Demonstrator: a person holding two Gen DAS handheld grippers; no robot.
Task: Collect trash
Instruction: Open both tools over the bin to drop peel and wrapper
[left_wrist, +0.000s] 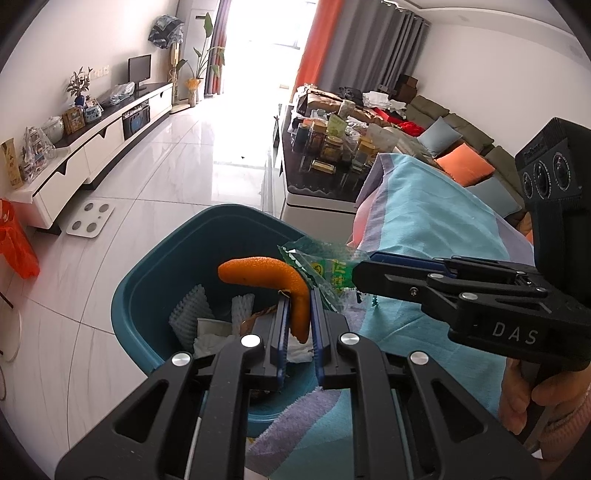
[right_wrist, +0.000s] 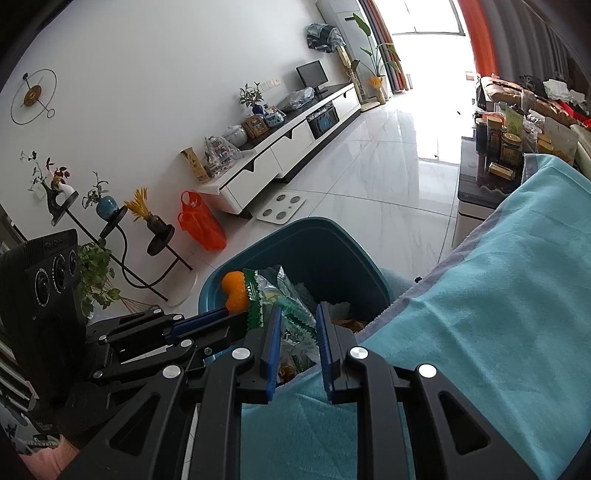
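Note:
In the left wrist view my left gripper (left_wrist: 297, 308) is shut on a curved strip of orange peel (left_wrist: 266, 273), held over the teal bin (left_wrist: 147, 280). From the right, my right gripper (left_wrist: 360, 271) is shut on a crumpled green wrapper (left_wrist: 325, 267), which hangs at the bin's near rim. In the right wrist view the green wrapper (right_wrist: 295, 321) sits between the blue pads of the right gripper (right_wrist: 297, 317). To its left, the left gripper (right_wrist: 234, 315) holds the orange peel (right_wrist: 236, 291) above the bin (right_wrist: 325, 227). White foam netting (left_wrist: 190, 308) and tissue lie inside.
A teal towel (left_wrist: 424, 229) covers the table right of the bin. On the tiled floor beyond lie a white scale (left_wrist: 90, 219) and an orange plastic bag (right_wrist: 201, 221). A low cabinet (left_wrist: 110, 147) lines the left wall. A coffee table crowded with jars (left_wrist: 332, 147) stands ahead.

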